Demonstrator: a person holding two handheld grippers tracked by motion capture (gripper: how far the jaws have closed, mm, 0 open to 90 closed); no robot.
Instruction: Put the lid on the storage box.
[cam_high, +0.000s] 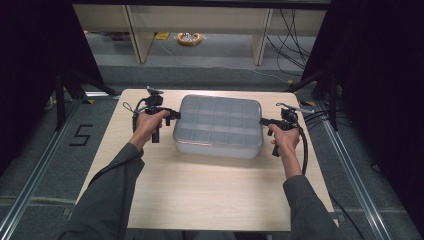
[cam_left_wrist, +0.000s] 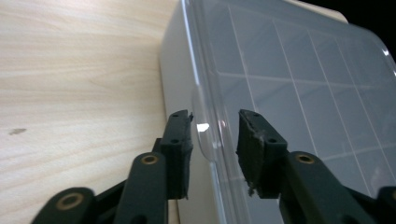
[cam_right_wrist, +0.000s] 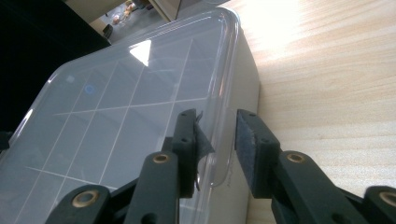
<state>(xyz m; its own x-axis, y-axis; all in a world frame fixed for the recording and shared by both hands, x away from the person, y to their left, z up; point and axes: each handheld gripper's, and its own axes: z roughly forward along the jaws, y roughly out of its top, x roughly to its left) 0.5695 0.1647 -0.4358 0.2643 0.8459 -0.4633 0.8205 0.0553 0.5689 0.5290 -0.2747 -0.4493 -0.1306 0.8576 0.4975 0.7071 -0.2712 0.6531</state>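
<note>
A translucent plastic compartment box (cam_high: 218, 125) with a clear lid lies in the middle of the wooden table (cam_high: 200, 185). My left gripper (cam_high: 172, 117) is at the box's left end. In the left gripper view it stands open (cam_left_wrist: 215, 126), its jaws on either side of the lid's rim tab (cam_left_wrist: 201, 133), one over the lid (cam_left_wrist: 299, 93) and one beside the box wall. My right gripper (cam_high: 262, 121) is at the right end, also open (cam_right_wrist: 217, 128). Its jaws straddle the lid's edge (cam_right_wrist: 224, 140) without pinching it. The grid of compartments (cam_right_wrist: 116, 102) shows through the lid.
Bare table lies in front of the box and along both sides. Beyond the far edge are shelf legs (cam_high: 137, 35), a yellow roll (cam_high: 189, 38) on the floor and cables (cam_high: 290, 45). Black stand legs (cam_high: 62, 95) flank the table, and a "5" (cam_high: 81, 135) marks the floor.
</note>
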